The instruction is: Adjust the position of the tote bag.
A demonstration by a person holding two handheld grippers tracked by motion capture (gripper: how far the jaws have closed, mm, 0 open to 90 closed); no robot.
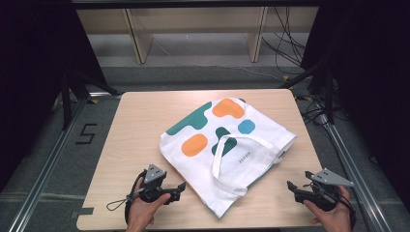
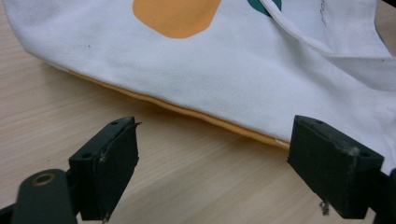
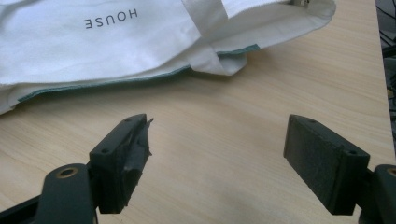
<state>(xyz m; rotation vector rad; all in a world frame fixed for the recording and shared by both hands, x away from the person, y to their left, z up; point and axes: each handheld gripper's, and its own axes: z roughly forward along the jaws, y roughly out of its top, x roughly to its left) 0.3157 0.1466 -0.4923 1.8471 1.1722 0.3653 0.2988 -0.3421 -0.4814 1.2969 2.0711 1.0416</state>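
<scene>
High view: one white tote bag (image 1: 227, 145) lies flat at the centre of one wooden table (image 1: 140, 121), turned diagonally; its print counts two orange patches, two green shapes and one blue dot; one white strap loop (image 1: 232, 150) lies across its face; two grippers sit at the lower edge of the frame, the left gripper (image 1: 180, 189) at lower left, just beside the bag's near edge, the right gripper (image 1: 291, 186) at lower right, near the bag but apart from it; each is held in one hand. Left gripper view: both black jaws stand spread and released, bare table between them; the bag's hem with its orange lining edge runs across mid-frame, just beyond the jaws. Right gripper view: both jaws likewise spread and released over bare wood; the bag, printed HOUSE, fills the upper left.
</scene>
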